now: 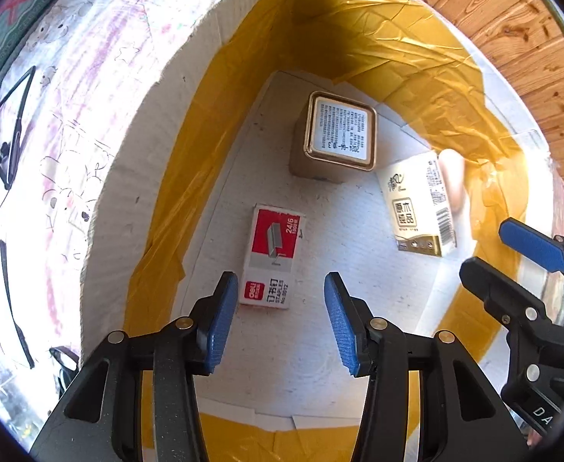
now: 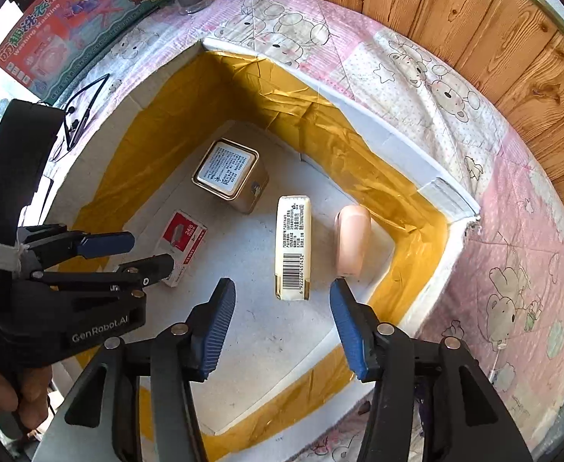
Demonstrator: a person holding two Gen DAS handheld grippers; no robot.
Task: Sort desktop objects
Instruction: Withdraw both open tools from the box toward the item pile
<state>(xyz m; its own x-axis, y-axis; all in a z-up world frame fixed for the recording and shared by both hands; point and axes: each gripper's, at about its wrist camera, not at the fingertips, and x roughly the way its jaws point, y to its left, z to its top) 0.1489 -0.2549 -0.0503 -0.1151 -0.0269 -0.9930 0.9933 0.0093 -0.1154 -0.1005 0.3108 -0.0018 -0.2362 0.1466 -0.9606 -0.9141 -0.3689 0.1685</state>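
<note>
Both grippers empty over the box; placing step looks done.

Your left gripper [image 1: 278,323] has its fingers parted with nothing between them, directly above the staple box [image 1: 272,256]. Your right gripper [image 2: 282,323] likewise stands open and empty, above the tissue pack [image 2: 293,248], which lies on edge. Both items lie on the floor of the box [image 2: 389,142], apart from each other, with the tin [image 2: 230,173] beyond and a pink item [image 2: 353,240] just beside the pack. Judgement: deposit complete; next you should clear the box walls and seek remaining items on the desk [image 2: 416,77], such as the glasses [image 1: 7,131].
</note>
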